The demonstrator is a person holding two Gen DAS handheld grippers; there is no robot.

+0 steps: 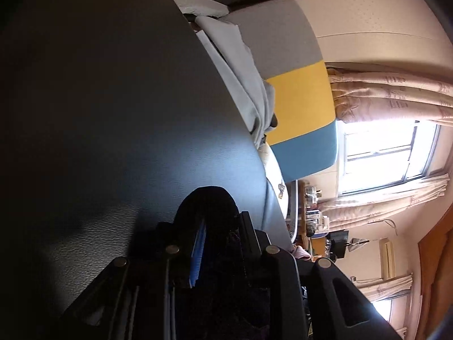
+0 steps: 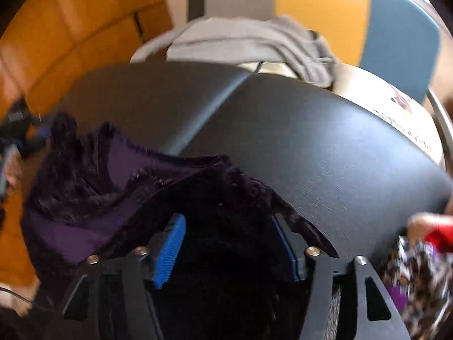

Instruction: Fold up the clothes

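Note:
A fuzzy dark purple garment [image 2: 99,198] lies bunched on the black table [image 2: 325,155], spreading left and toward the near edge. My right gripper [image 2: 229,226] points down over it with its jaws wide apart. Both blue pads [image 2: 171,246] show, and the dark cloth lies loose between them, not pressed. In the left wrist view my left gripper [image 1: 223,215] is low over the black table [image 1: 113,113]. A fold of the same dark garment [image 1: 209,198] bulges up out of its narrow gap, beside one blue pad [image 1: 198,252].
Grey clothes [image 2: 249,39] are heaped at the table's far edge, in front of a chair [image 2: 396,34] with a grey, yellow and blue back. A person's hand in a red sleeve [image 2: 433,232] and patterned cloth [image 2: 410,277] are at right. Bright window [image 1: 382,158] beyond.

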